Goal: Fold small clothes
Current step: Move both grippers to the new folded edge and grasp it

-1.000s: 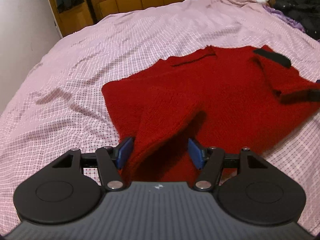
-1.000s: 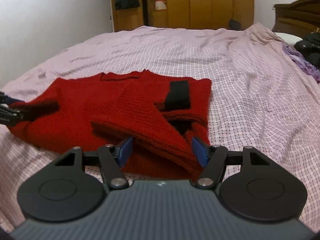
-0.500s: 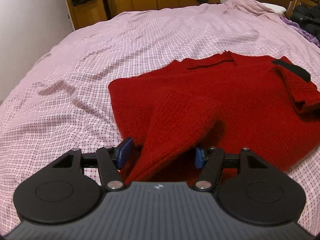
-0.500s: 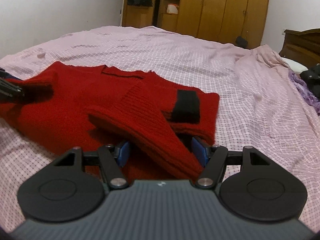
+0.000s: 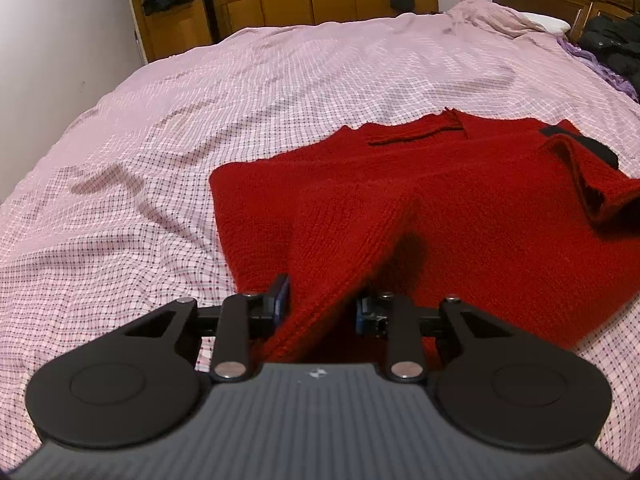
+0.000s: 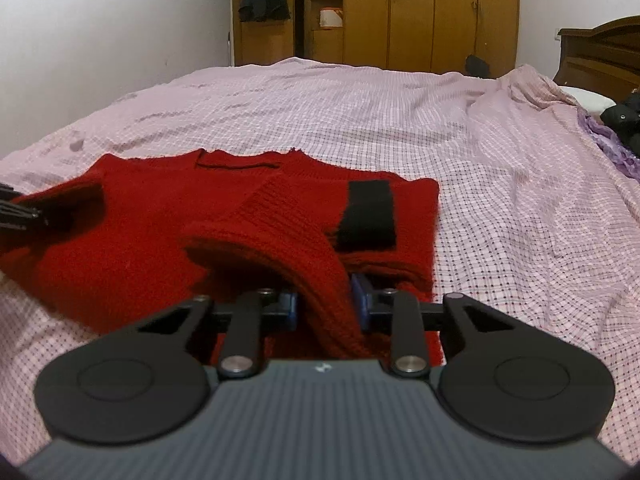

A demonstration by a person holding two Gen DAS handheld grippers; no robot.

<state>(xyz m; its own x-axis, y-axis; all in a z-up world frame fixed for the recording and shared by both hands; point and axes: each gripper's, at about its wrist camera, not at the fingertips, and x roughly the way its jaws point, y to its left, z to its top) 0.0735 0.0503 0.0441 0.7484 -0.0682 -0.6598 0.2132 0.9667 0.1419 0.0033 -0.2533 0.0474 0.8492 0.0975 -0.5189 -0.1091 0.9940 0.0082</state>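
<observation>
Closing on lifted folds of the red sweater on the bed, left hand-held gripper and right hand-held gripper pinch its knit

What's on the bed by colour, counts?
Red: 1, the sweater
Black: 1, dark clothes at the far right
Purple: 1, a cloth beside them
White: 1, a pillow
Total: 4, all on the checked sheet

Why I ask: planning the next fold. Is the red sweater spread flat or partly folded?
Partly folded. The red sweater has its black-cuffed sleeve laid across the body, and its near edge is raised off the bed.
</observation>
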